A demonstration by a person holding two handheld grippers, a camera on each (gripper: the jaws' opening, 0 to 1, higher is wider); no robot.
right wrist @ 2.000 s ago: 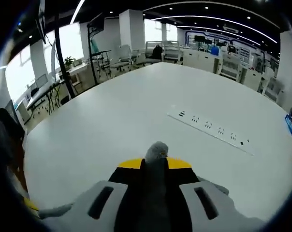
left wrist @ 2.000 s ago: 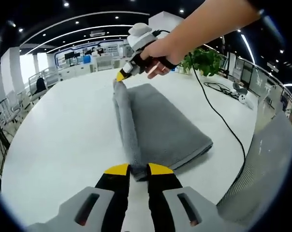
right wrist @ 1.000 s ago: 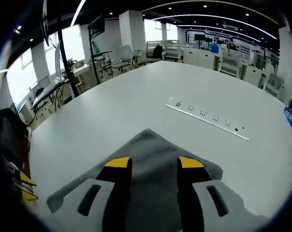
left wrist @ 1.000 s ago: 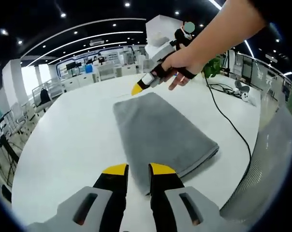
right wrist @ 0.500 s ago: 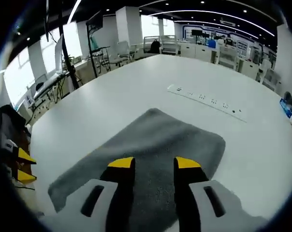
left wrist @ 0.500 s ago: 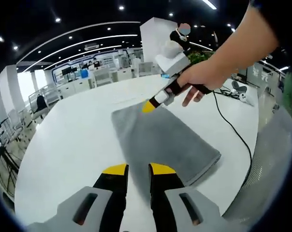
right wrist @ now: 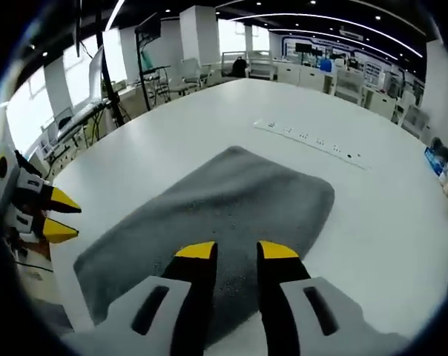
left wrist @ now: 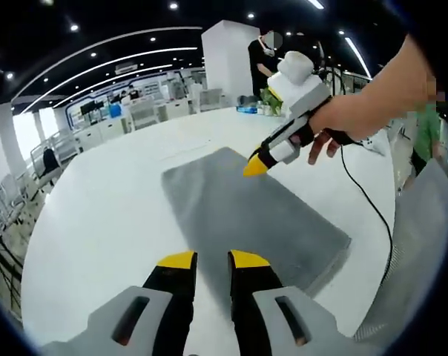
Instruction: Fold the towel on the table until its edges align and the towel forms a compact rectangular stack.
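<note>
In the left gripper view, the left gripper (left wrist: 206,259) has its yellow-tipped black jaws parted by a narrow gap with nothing between them, held over the near end of a grey folded terry towel (left wrist: 246,211). In the same view the right gripper (left wrist: 255,166), white-bodied with a yellow tip, is held in a person's hand (left wrist: 335,122) above the towel's far half; from this angle its gap cannot be judged. In the right gripper view its own two yellow-tipped jaws (right wrist: 235,251) stand slightly apart, empty, above the towel (right wrist: 231,200). The towel lies flat as a rectangle on the round white table (left wrist: 98,200), nearer the edge by the person than the far edge. A white power strip (right wrist: 309,144) lies on the table beyond the towel, and a black cable (left wrist: 369,196) runs past the towel's right side.
</note>
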